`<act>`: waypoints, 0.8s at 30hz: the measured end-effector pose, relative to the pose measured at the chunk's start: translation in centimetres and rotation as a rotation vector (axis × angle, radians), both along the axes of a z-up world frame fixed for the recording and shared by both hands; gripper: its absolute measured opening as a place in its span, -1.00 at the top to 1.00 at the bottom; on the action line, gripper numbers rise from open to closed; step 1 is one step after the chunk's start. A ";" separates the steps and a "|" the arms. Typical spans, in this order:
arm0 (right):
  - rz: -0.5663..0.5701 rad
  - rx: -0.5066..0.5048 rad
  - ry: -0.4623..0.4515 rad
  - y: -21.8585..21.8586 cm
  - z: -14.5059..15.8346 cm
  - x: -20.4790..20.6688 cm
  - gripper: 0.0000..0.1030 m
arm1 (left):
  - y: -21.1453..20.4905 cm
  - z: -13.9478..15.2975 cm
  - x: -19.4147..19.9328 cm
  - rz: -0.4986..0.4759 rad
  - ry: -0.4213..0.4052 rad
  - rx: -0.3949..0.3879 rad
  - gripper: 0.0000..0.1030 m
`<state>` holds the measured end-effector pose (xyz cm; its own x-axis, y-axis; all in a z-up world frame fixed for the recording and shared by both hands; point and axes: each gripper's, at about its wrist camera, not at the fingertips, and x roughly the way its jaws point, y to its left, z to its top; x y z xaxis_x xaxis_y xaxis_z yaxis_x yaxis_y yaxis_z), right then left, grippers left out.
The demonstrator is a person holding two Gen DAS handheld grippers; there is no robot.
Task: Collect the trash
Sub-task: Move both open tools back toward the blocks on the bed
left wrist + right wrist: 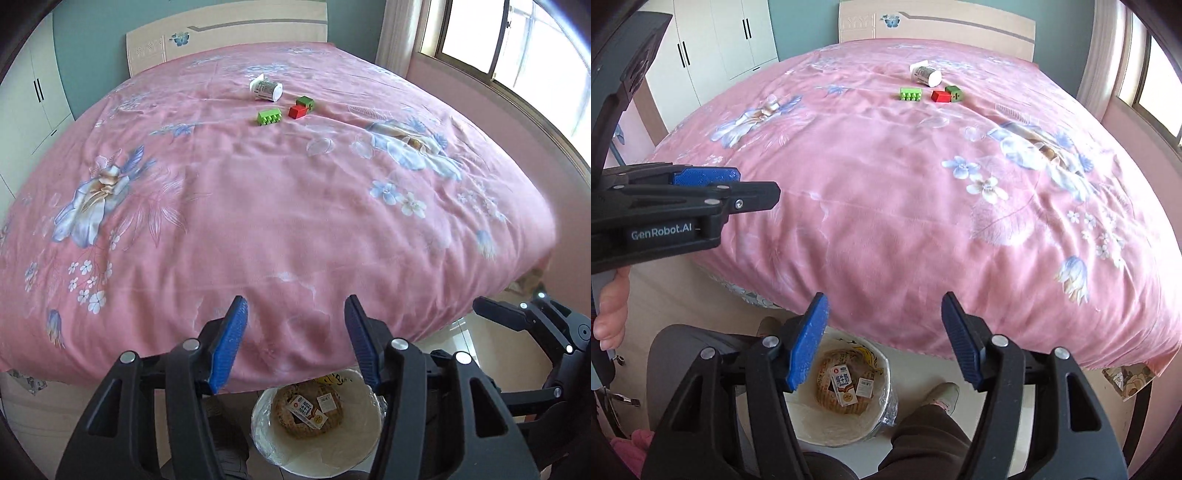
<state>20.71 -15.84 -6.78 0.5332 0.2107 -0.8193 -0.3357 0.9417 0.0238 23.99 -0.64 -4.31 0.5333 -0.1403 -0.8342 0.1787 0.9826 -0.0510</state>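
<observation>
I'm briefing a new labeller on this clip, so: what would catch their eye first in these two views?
The pink floral bedspread fills both views. Far across it lie a tipped white bottle, a light green block, a red block and a dark green block. Below the open left gripper and right gripper, a lined bin on the floor holds a milk carton.

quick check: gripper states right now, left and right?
Left gripper: open, holding nothing, above the trash bin.
Right gripper: open, holding nothing.
</observation>
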 end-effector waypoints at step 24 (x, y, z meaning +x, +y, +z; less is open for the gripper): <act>-0.025 -0.033 -0.095 -0.7 6.7 23.6 -0.24 | -0.1 1.0 19.3 -0.086 -0.040 0.180 -0.28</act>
<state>44.36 -16.58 -0.09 0.6135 0.1700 -0.7712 -0.3111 0.9496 -0.0381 43.29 -0.77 -3.26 0.5590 -0.0371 -0.8283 0.2611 0.9561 0.1333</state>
